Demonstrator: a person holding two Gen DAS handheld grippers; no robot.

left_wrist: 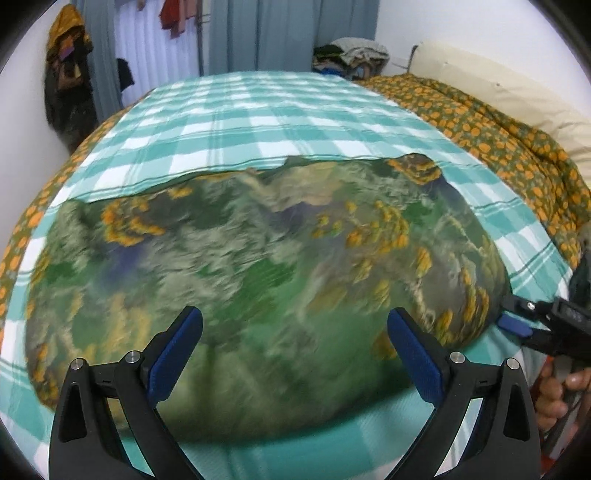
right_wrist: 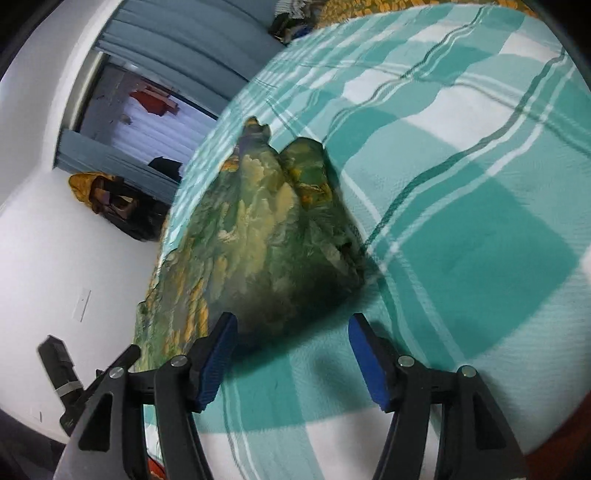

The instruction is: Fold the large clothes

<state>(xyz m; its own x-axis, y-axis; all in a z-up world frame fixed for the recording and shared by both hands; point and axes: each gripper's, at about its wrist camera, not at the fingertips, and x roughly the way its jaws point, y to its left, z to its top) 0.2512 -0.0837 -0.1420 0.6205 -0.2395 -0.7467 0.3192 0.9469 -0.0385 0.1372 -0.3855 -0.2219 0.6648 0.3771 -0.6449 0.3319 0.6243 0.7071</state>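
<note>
A large green garment (left_wrist: 258, 266) printed with yellow, orange and cream patches lies spread and blurred on the teal and white checked bed sheet (left_wrist: 258, 110). My left gripper (left_wrist: 295, 325) hangs open over the garment's near edge with nothing pinched between its blue pads. In the right wrist view the garment (right_wrist: 266, 229) lies bunched into a folded heap. My right gripper (right_wrist: 291, 328) stands open just short of the heap's near corner, its pads apart from the cloth. The right gripper (left_wrist: 517, 315) also shows at the garment's right edge in the left wrist view.
An orange-spotted quilt (left_wrist: 498, 129) and a cream pillow (left_wrist: 498, 85) lie along the bed's right side. A pile of clothes (left_wrist: 351, 55) sits at the far corner. Grey curtains (left_wrist: 288, 33) and a hanging bag (left_wrist: 68, 74) stand behind. A person's hand (left_wrist: 554, 398) holds the right gripper.
</note>
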